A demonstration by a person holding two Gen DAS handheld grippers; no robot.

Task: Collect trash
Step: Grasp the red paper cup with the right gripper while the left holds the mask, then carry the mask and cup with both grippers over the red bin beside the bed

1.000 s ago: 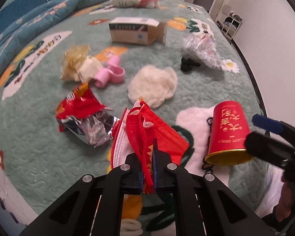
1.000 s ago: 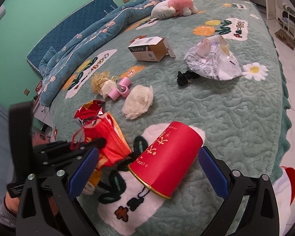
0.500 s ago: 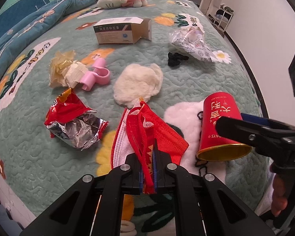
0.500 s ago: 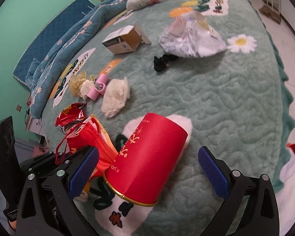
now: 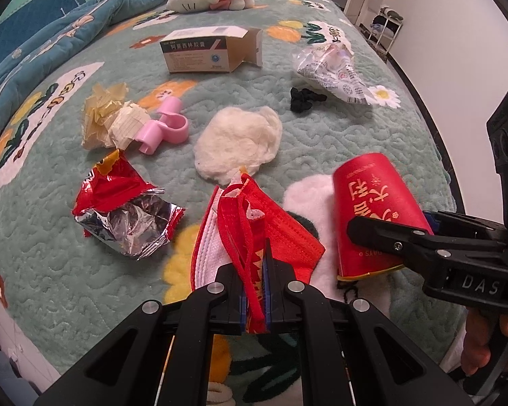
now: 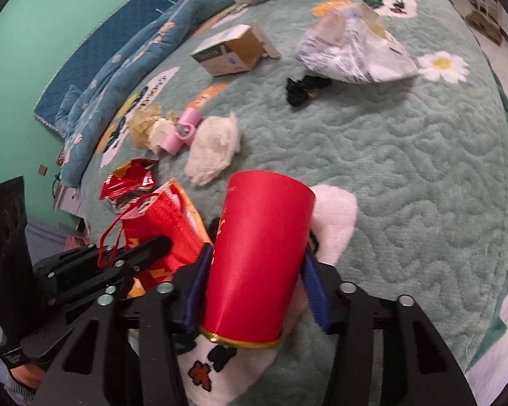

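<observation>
Near the bed's [image 5: 355, 128] near right edge, the right gripper's [image 6: 257, 270] jaws are closing around the light, crushable cup [image 6: 257, 257], best squeezed gently mid-wall, while the left gripper [image 5: 255, 291] is clamped on a soft mask [image 5: 271, 230].

Litter crowds left; bare quilt [image 6: 423, 176] lies open right.
</observation>
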